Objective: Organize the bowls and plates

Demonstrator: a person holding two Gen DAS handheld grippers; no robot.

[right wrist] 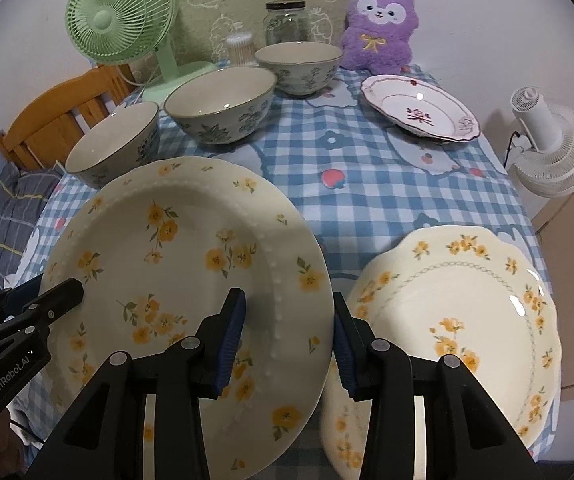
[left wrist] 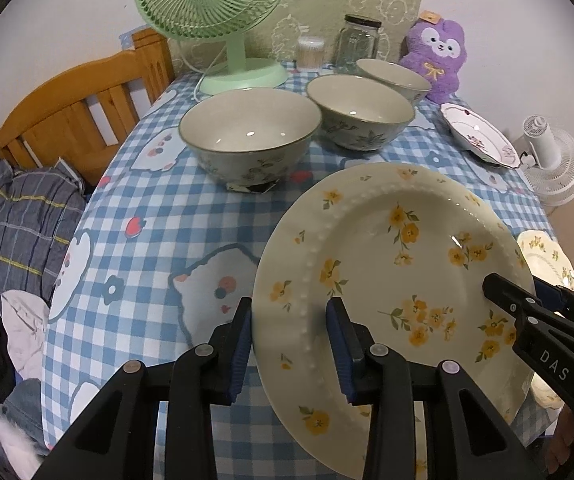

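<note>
Yellow-flower plate (left wrist: pixel 387 280) rim betw. both grippers' jaws, L (left wrist: pixel 289 346) & R (right wrist: pixel 289 340).

The near edge of the yellow-flowered plate (left wrist: pixel 387 280) is being cut off by the frame in the left wrist view. The scalloped plate (right wrist: pixel 467 312) is being partly covered by a finger (right wrist: pixel 345 352) of the right hand-held gripper (right wrist: pixel 287 340). Most of the nearest bowl (right wrist: pixel 115 148) is being hidden behind the lifted plate. The jar's (right wrist: pixel 287 22) contents cannot be made out.
</note>
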